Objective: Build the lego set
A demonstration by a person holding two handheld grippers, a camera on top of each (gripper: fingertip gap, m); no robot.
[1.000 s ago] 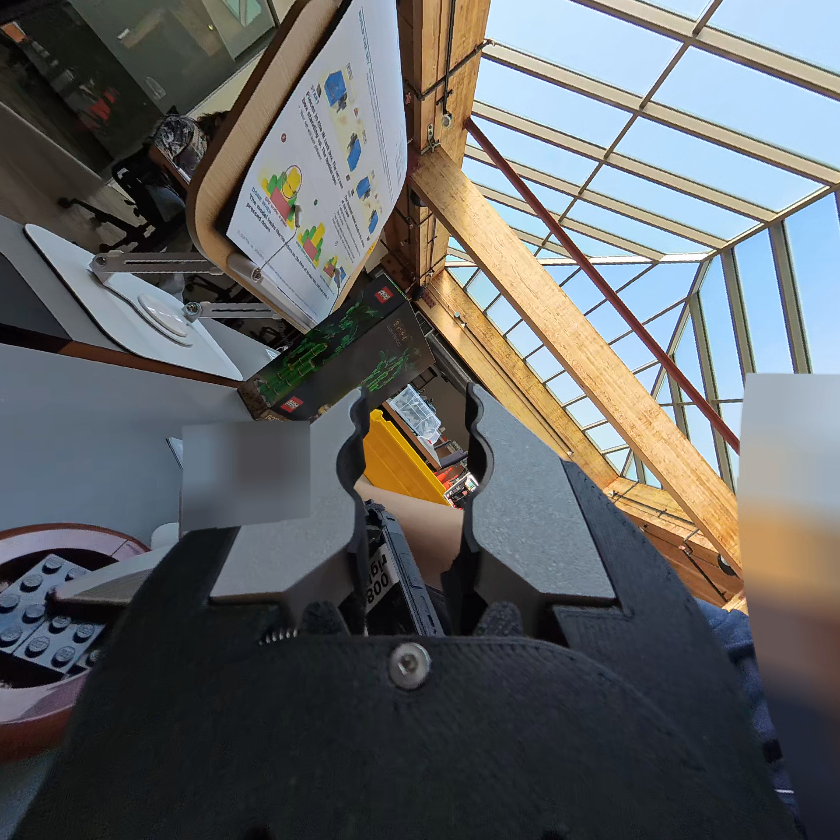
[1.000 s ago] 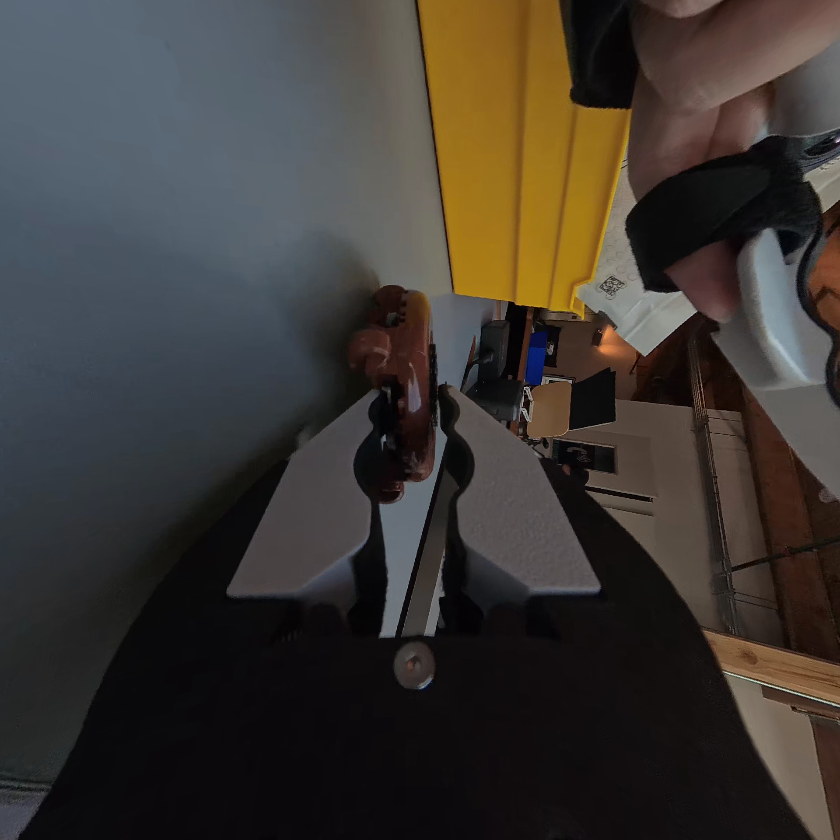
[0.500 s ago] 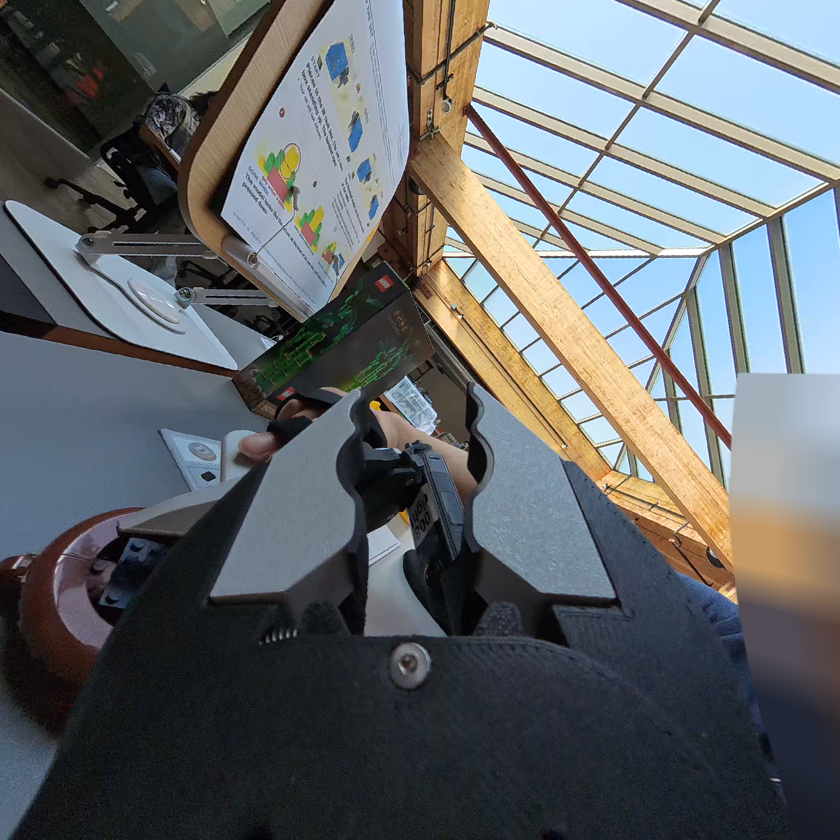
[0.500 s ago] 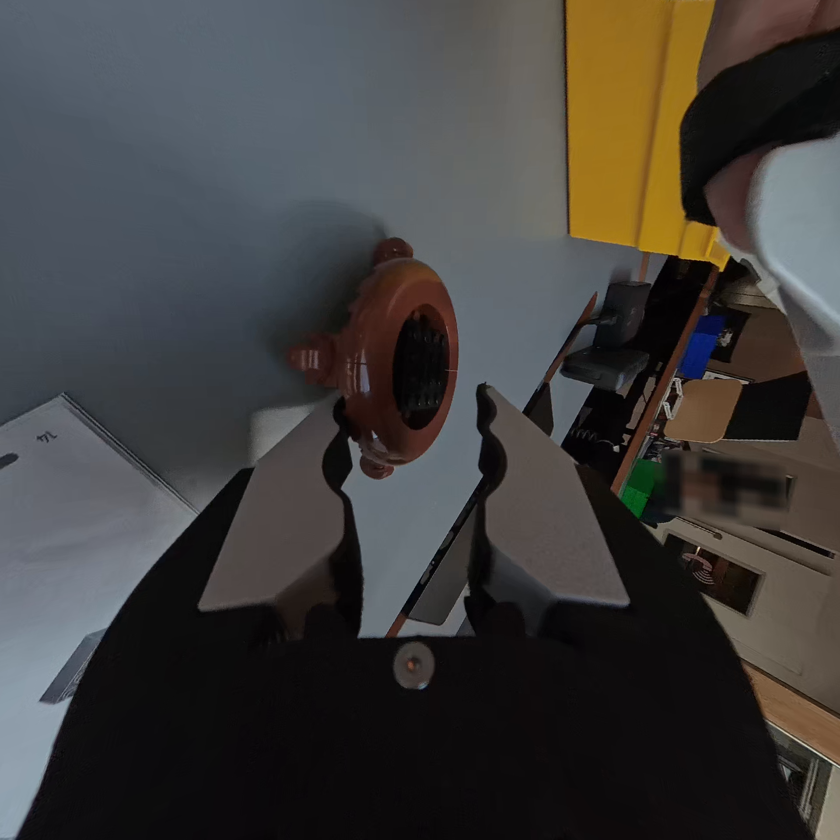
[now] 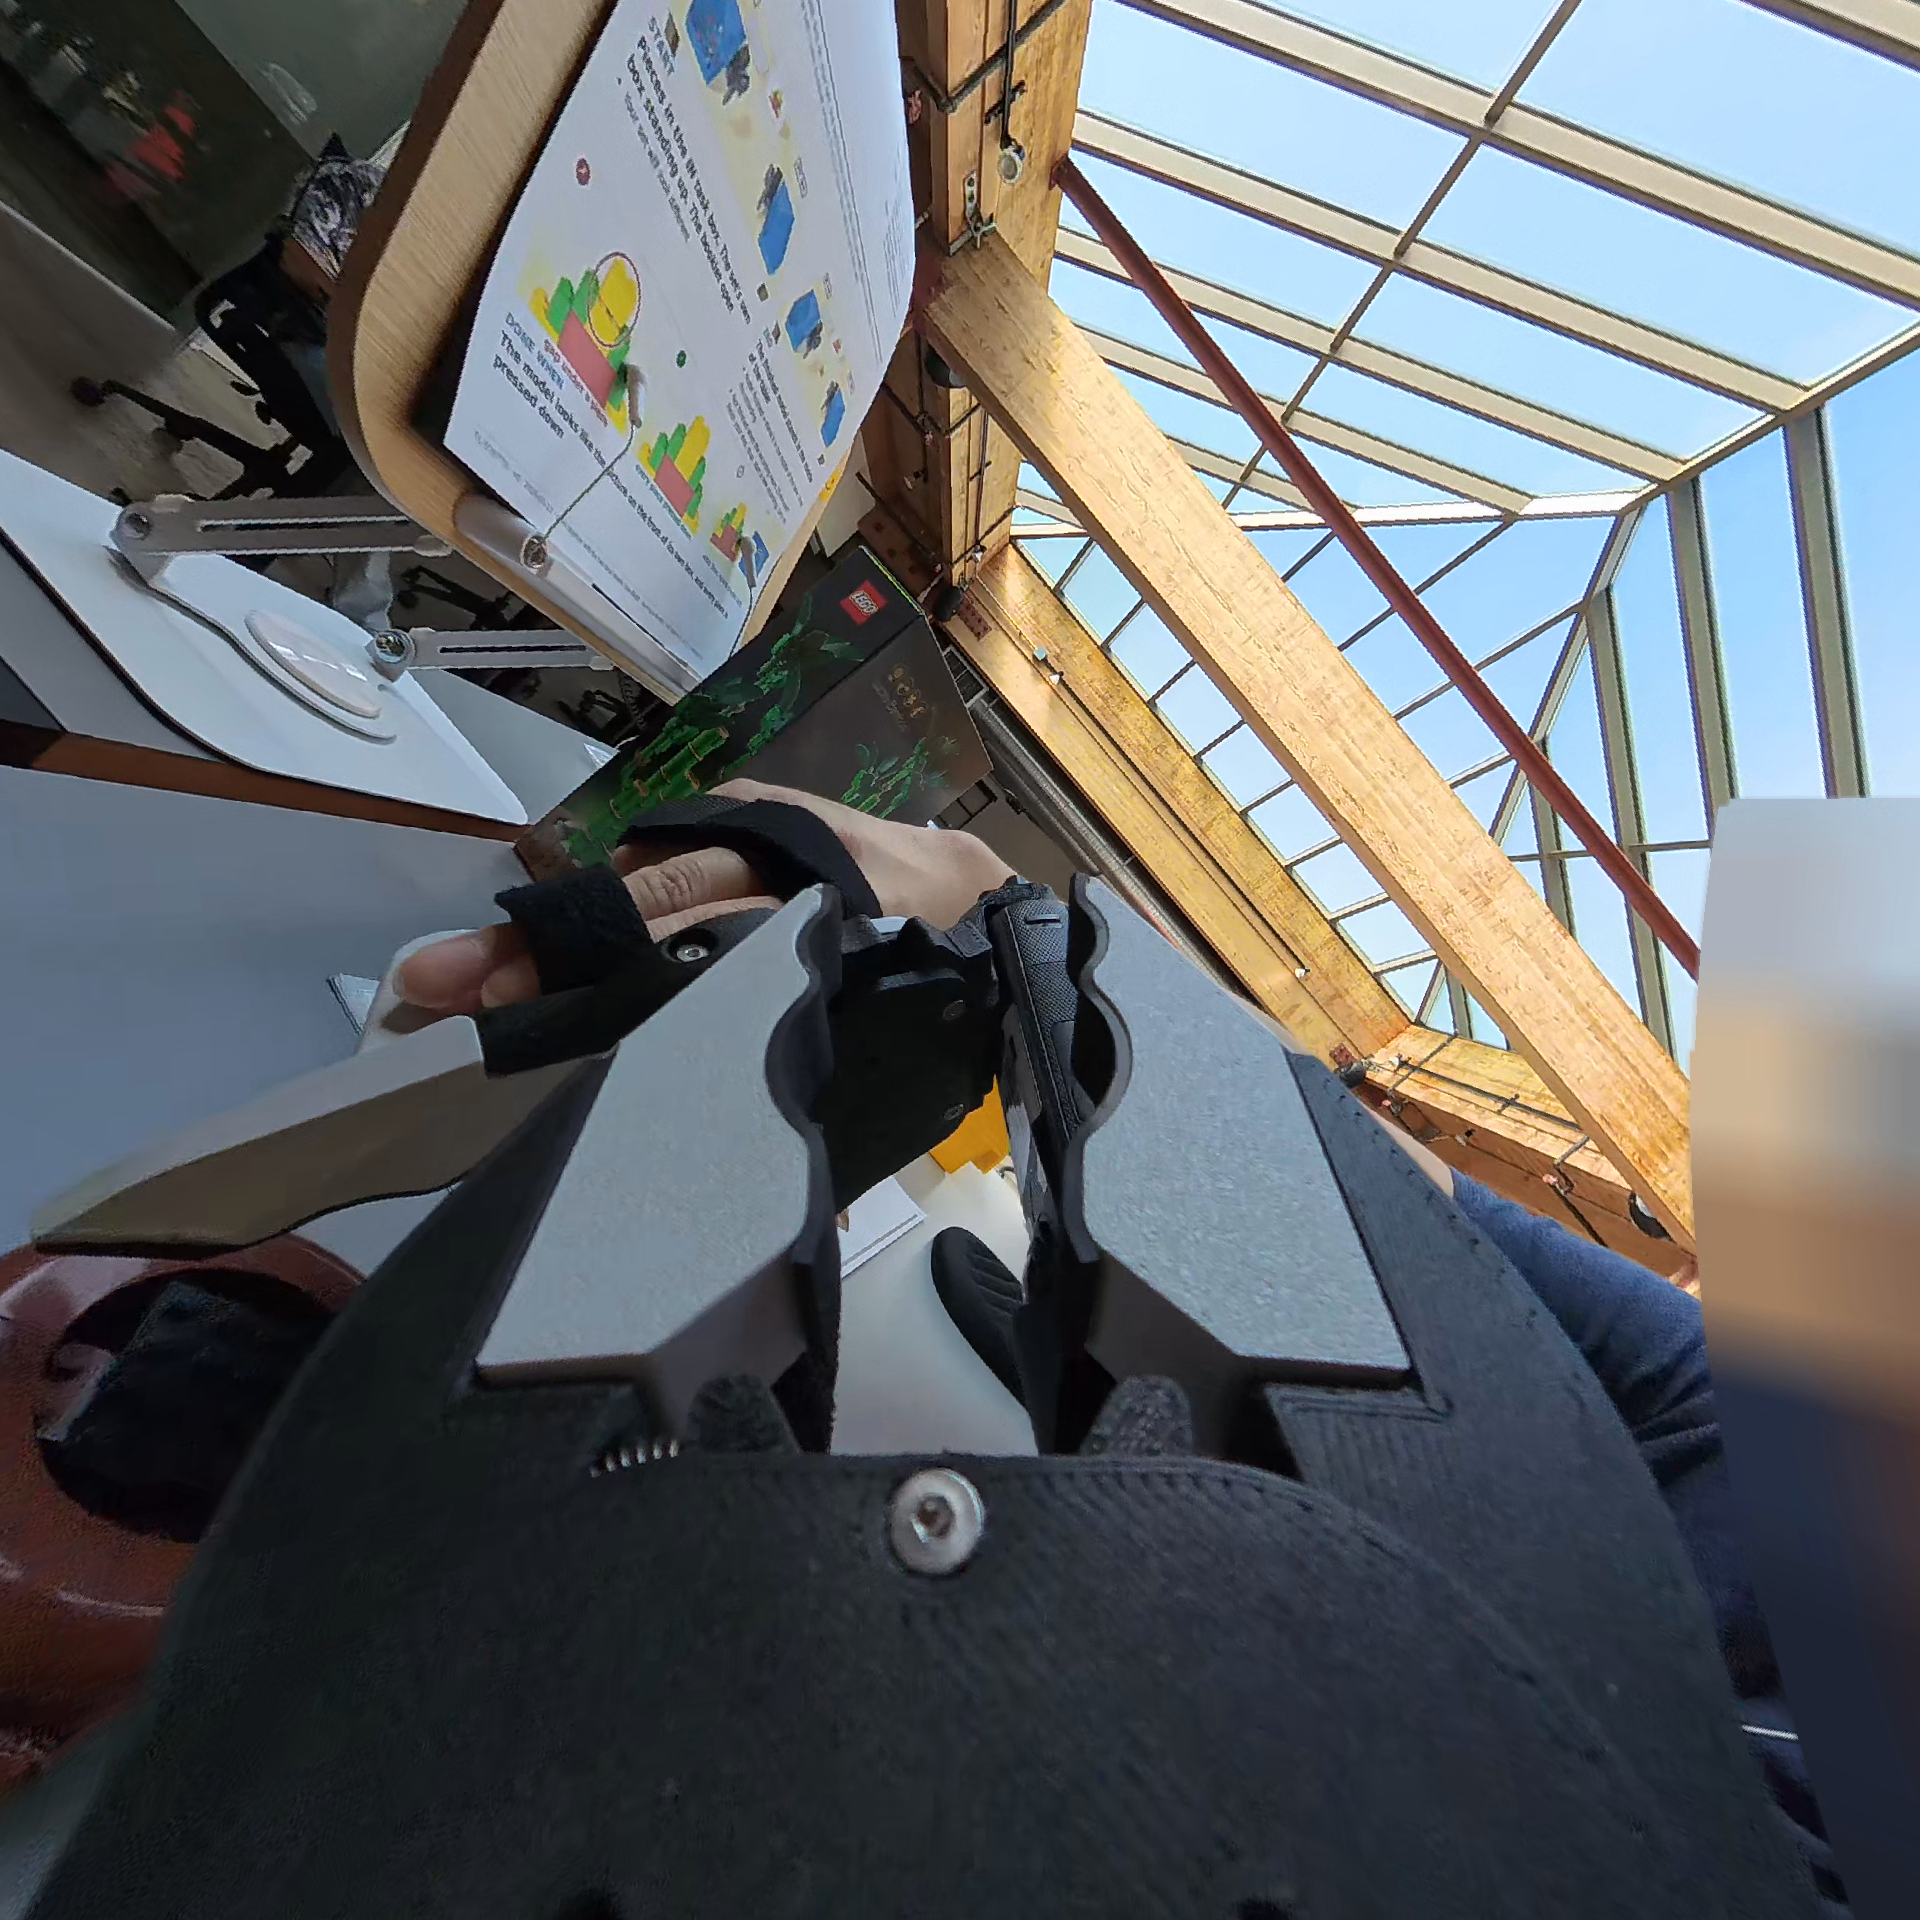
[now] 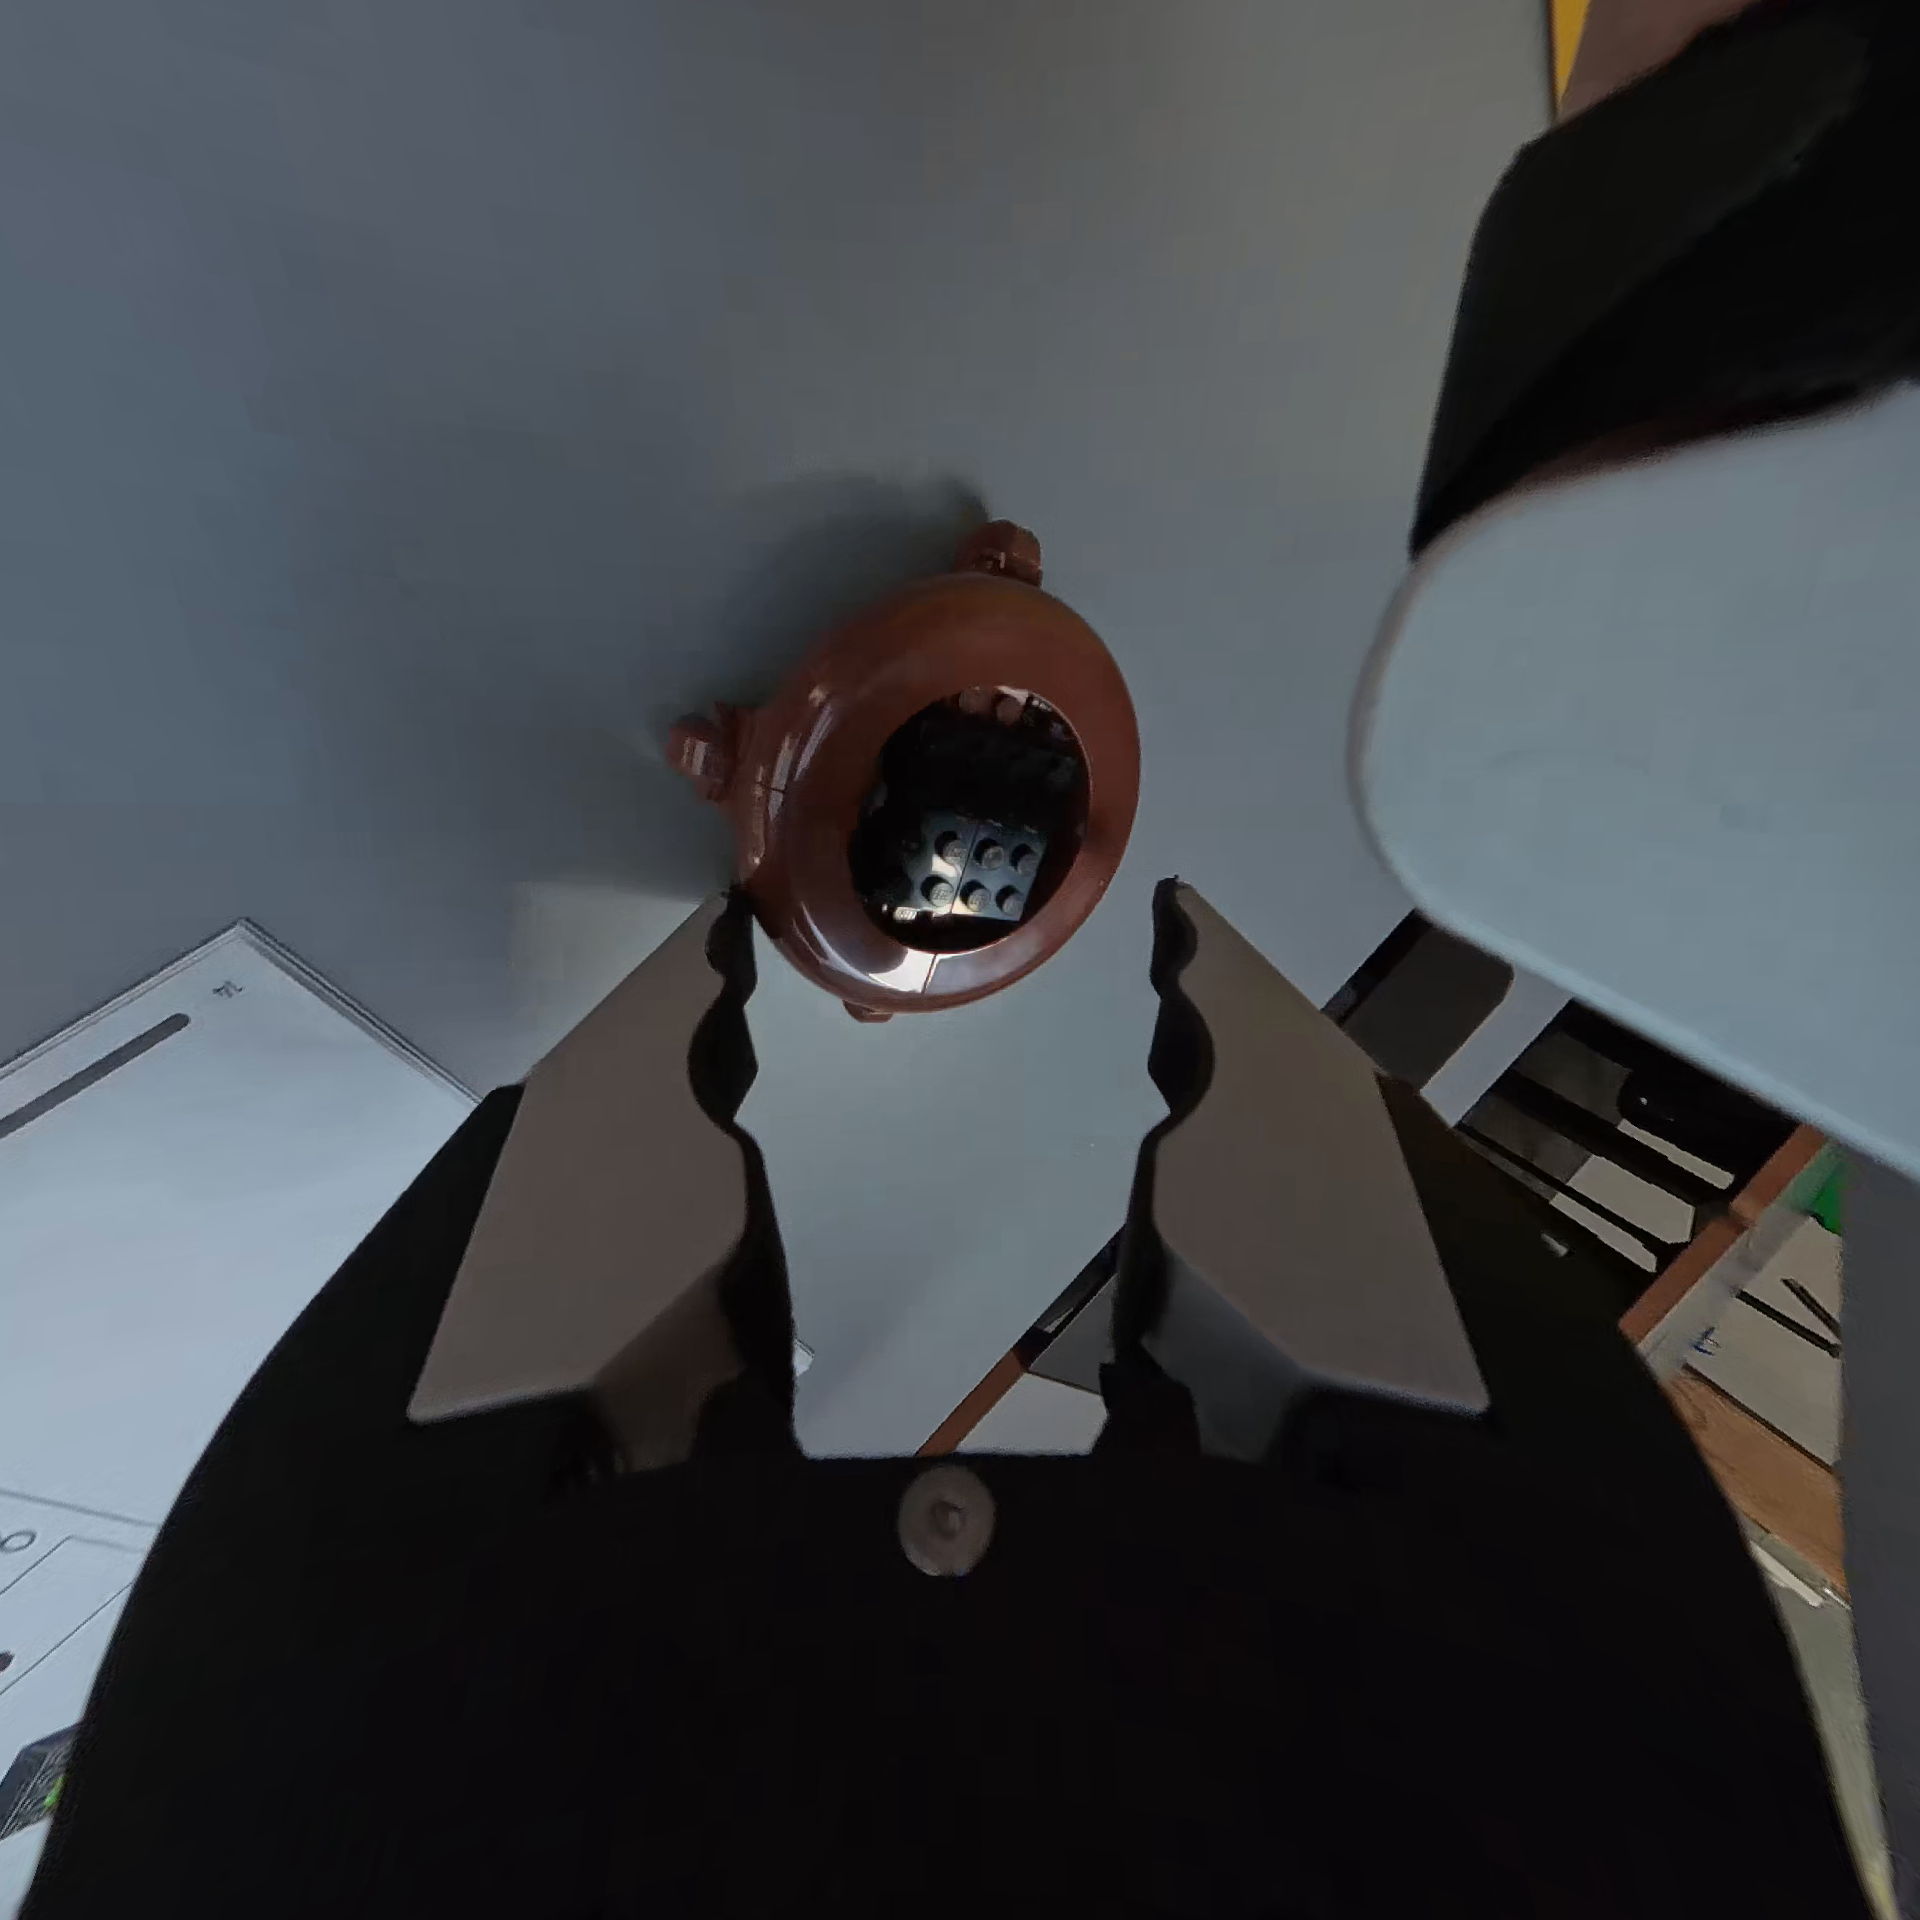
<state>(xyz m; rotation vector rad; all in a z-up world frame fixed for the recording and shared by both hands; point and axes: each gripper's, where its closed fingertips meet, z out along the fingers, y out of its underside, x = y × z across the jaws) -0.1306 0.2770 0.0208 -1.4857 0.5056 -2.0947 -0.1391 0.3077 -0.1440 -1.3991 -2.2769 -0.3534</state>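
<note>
Right wrist view, left to right: white instruction sheets point(image 6: 208, 1195) lie on the grey table point(image 6: 416, 364) at left. Brown round pot point(image 6: 940, 795) sits on the table in the centre, just ahead of the right gripper point(image 6: 951, 904). Black studded bricks point(image 6: 971, 862) are seated inside its opening. Small brown knobs stick out at the rim. The jaws are spread wide, nothing between them, left fingertip right beside the pot's rim; contact can't be confirmed. A pale grey part of the other gripper fills the far right.

Left wrist view: pot point(image 5: 62, 1455) is low at left, mostly hidden. Left gripper point(image 5: 945, 935) jaws stand apart and hold nothing; it points up toward the skylight, away from the work. Beyond it are the person's hand point(image 5: 790, 862), the set's dark box point(image 5: 790, 707) and a printed sheet on a wooden stand point(image 5: 686, 270).

Handling, my read:
- Pot looks like glossy hard plastic: light, stiff, slippery on the curved wall.
- It's an assembly of pieces, so a hard squeeze or twist could pop seams or knobs.
- Take it across the rim, outside wall to outside wall, clear of the knobs.
- Keep it level; the bricks inside may not be fully pressed.
</note>
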